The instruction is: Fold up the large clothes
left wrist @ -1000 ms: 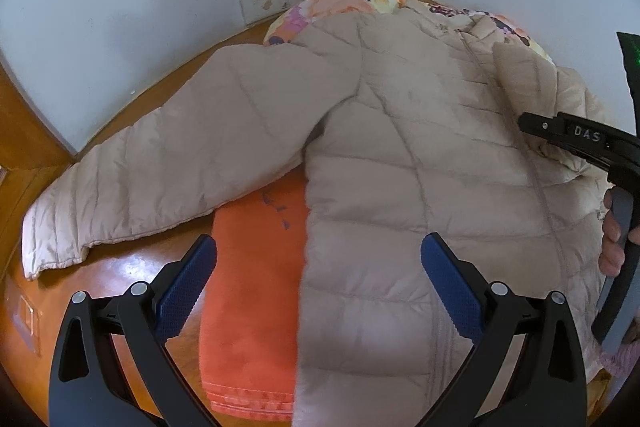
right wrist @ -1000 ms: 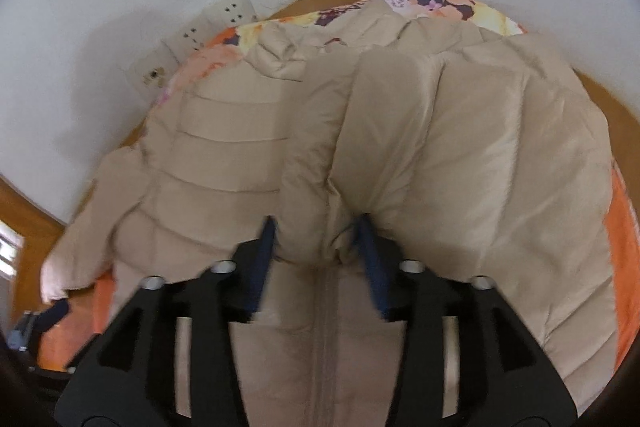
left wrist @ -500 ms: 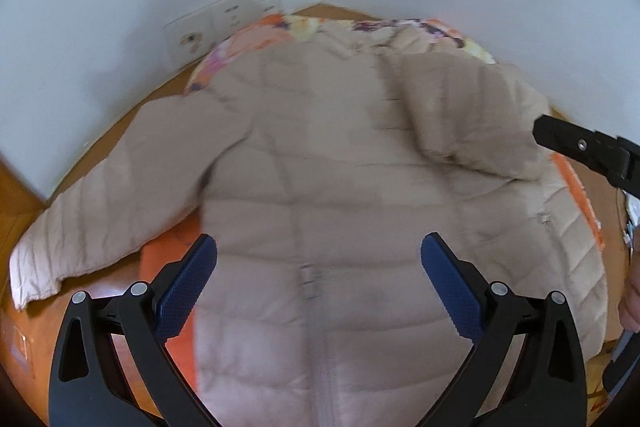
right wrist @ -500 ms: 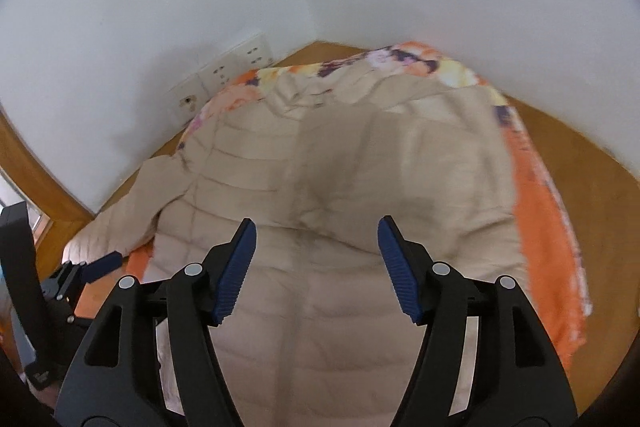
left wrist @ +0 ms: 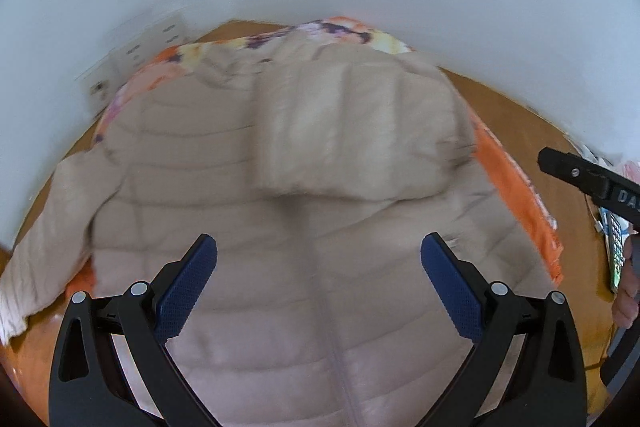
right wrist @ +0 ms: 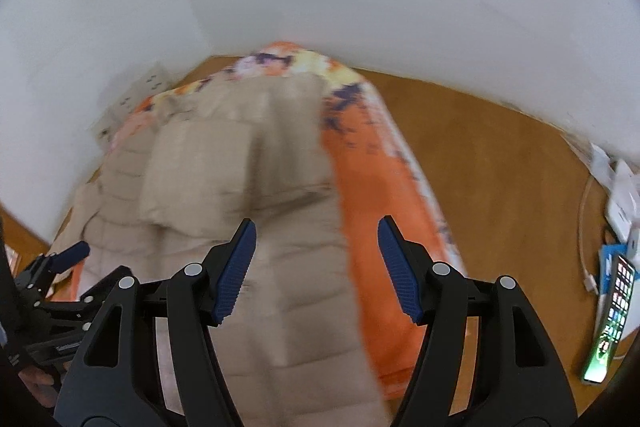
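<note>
- The beige puffer jacket (left wrist: 312, 227) is lying front-up on an orange blanket (right wrist: 384, 211) spread over the wooden floor (right wrist: 500, 155); one sleeve (left wrist: 352, 131) is lying folded across its chest.
- The left gripper (left wrist: 319, 281) is hovering above the jacket, jaws standing wide apart, gripping nothing.
- The right gripper (right wrist: 317, 269) is hovering likewise, jaws parted and empty.
- A phone (right wrist: 610, 323) is lying on the floor, well apart.

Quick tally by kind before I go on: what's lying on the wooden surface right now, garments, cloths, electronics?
Puffer jackets: 1, beige jacket
Cloths: 1, orange floral blanket under the jacket
Phones: 1, lit phone at the right edge
Cables: 1, white cable beside the phone
Total: 4
The white items at the far right are too blurred to count.
</note>
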Tool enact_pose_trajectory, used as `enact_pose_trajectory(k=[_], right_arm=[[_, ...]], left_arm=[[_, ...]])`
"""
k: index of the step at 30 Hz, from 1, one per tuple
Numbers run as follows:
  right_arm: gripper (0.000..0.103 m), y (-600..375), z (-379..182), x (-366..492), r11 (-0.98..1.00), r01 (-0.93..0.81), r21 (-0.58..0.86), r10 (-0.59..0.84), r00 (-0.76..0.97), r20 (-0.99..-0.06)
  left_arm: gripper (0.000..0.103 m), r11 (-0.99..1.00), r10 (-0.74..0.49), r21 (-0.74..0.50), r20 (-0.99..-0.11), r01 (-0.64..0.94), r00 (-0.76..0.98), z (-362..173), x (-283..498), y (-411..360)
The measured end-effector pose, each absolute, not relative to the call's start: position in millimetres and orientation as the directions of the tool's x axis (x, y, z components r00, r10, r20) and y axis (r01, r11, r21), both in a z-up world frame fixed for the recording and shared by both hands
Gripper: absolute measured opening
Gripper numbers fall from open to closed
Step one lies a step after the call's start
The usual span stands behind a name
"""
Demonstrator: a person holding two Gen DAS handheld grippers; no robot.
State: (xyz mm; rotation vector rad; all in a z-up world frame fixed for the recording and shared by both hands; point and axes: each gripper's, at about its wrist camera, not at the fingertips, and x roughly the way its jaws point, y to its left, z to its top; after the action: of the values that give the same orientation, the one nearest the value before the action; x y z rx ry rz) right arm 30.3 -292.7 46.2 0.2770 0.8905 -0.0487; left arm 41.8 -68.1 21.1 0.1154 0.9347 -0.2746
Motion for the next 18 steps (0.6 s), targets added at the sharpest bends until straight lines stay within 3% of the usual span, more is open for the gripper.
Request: enact_pose_trajectory(k=[7,15,18], right_arm=[[0.063,-331.9,28.3,28.6,0.955,0.209,0.212,0.042,0.609,-0.792],[0.063,-355.5,8.5,28.3,0.945,0.217,0.243,0.073,0.587,-0.807],[0.063,-357.6,0.9,29.9,0.944,0.213,0.251,0.087,0.576,-0.813]], left_arm=[[0.098,0.935,-0.218,-0.009,-0.802,0.355,0.555,11.6,59.0,-129.1],[0.097,0.935,-0.148,0.08,-0.797,0.345,0.586,-8.2,83.5,-168.4],[0.093,0.934,-0.118,0.12,-0.787,0.337,0.606,-13.6,89.0,-175.6]])
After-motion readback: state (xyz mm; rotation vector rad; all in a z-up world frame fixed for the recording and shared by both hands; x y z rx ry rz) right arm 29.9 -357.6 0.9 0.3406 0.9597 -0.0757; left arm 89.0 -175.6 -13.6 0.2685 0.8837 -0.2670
